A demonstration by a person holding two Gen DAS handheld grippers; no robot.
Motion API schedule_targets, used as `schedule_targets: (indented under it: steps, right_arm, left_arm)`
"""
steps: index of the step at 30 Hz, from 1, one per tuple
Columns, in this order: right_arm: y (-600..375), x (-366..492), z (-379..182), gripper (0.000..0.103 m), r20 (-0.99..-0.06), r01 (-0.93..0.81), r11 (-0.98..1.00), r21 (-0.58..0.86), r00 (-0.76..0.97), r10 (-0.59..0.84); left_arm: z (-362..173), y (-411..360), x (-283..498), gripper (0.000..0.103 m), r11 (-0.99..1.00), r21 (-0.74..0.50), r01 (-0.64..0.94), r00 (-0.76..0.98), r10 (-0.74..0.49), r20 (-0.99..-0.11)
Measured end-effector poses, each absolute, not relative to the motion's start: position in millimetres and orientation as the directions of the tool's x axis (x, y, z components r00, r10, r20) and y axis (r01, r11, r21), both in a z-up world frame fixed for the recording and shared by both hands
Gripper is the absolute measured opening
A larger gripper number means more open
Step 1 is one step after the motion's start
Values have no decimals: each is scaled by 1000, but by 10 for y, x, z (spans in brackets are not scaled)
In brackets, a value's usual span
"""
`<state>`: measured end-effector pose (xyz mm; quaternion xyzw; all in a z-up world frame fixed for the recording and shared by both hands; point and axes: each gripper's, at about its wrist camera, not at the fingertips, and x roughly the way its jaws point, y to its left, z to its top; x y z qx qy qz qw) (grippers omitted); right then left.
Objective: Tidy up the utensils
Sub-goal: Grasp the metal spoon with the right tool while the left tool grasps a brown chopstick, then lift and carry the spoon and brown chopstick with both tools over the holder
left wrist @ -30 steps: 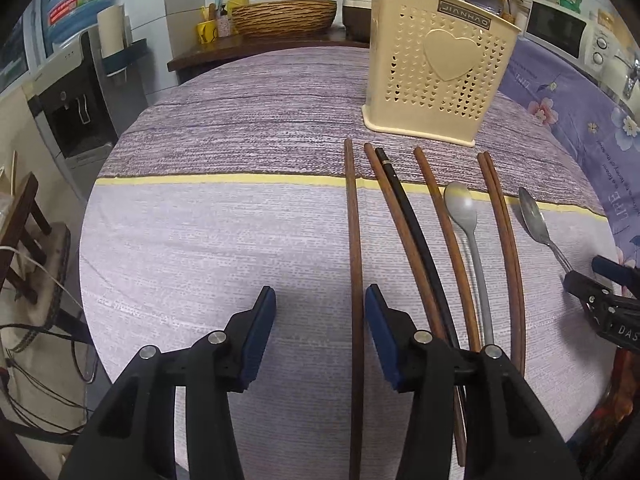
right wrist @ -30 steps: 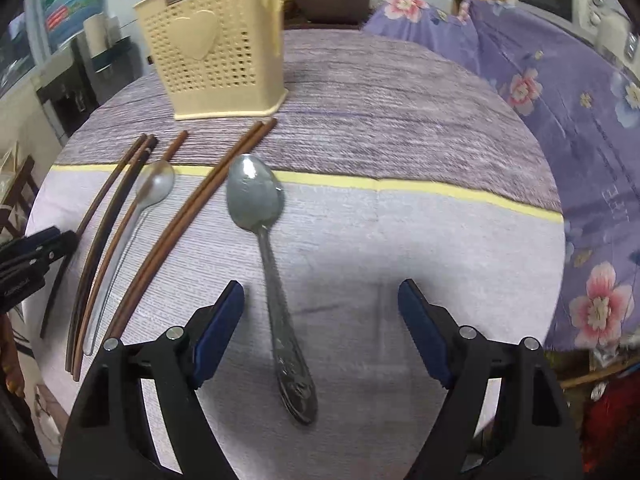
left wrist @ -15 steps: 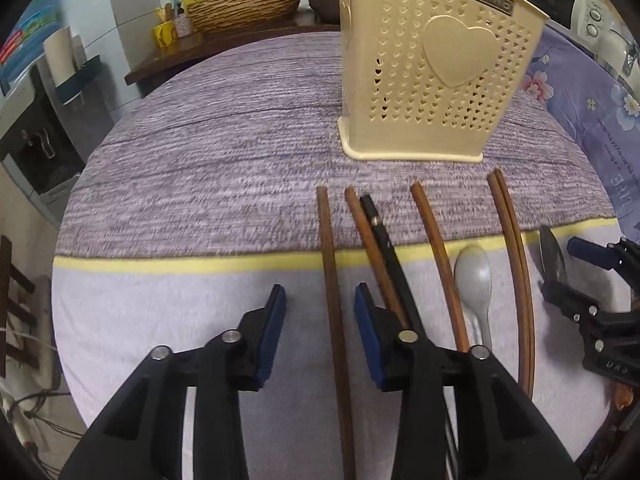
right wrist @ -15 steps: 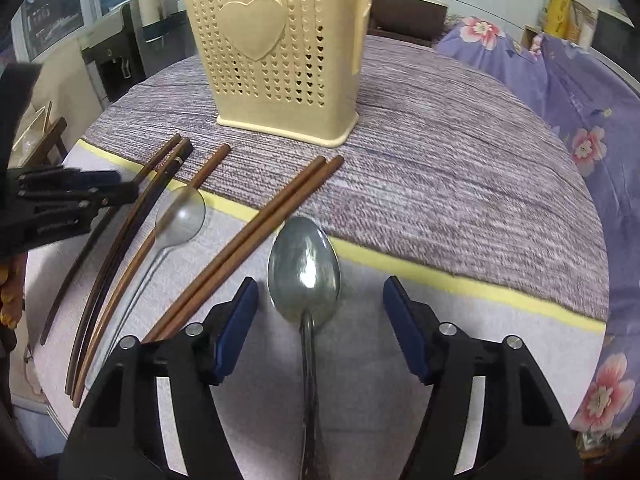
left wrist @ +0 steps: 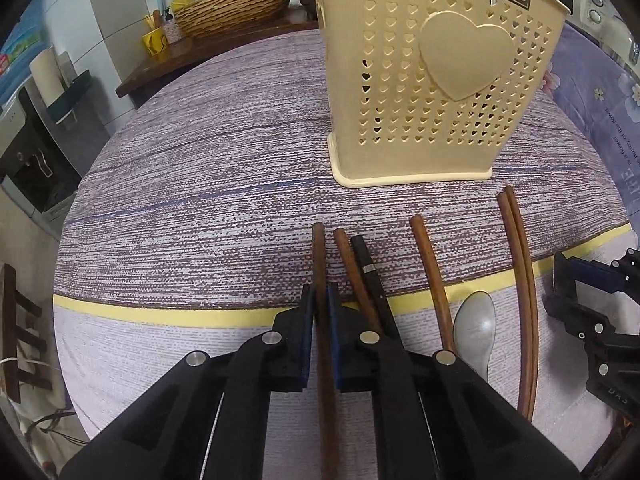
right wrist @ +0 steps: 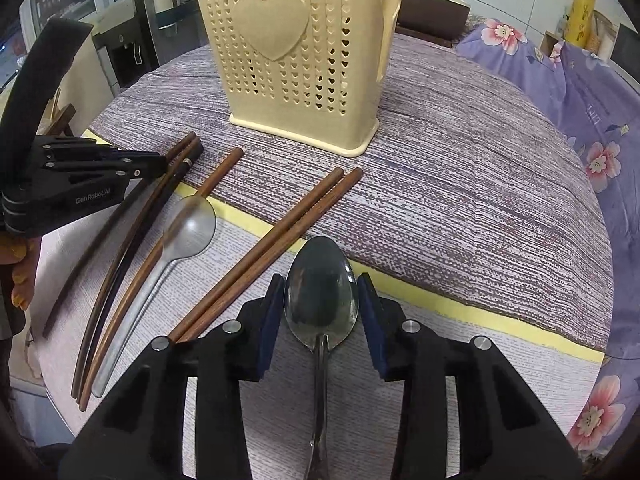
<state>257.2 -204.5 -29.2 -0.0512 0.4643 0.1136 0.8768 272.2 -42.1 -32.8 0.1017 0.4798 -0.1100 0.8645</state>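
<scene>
My left gripper (left wrist: 319, 300) is shut on the leftmost brown chopstick (left wrist: 319, 248), which lies on the tablecloth. Beside it lie a brown and a black chopstick (left wrist: 370, 276), another brown chopstick (left wrist: 430, 276), a pale spoon (left wrist: 474, 326) and a chopstick pair (left wrist: 520, 256). My right gripper (right wrist: 321, 284) has its pads against both sides of the bowl of a metal spoon (right wrist: 320, 292) lying on the cloth. The cream perforated utensil basket (left wrist: 432, 80) stands upright just beyond the utensils; it also shows in the right wrist view (right wrist: 296, 48).
The round table carries a purple-grey cloth with a yellow stripe (left wrist: 180, 314). A floral purple cover (right wrist: 580, 92) lies to the right. A wicker basket (left wrist: 236, 6) and bottles stand on a shelf behind. A water dispenser (left wrist: 32, 148) stands at the left.
Both grippers moved forward toward the basket and closed: the left onto the leftmost chopstick, the right around the metal spoon's bowl.
</scene>
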Motion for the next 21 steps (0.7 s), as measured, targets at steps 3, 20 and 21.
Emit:
schedule_targets:
  steps: [3, 20, 21]
  right_arm:
    - [-2098, 2577, -255, 38, -813, -226, 973, 40, 559, 163]
    - [-2584, 2208, 810, 38, -610, -157, 968, 198, 753, 247]
    - [-2588, 2198, 828, 38, -603, -156, 966, 206, 757, 250]
  left_arm:
    - [-324, -391, 2769, 8, 958, 57, 283, 514, -101, -852]
    - [949, 69, 2301, 8, 965, -83, 247, 751, -245, -613]
    - [981, 64, 2278, 8, 965, -79, 249, 756, -245, -607]
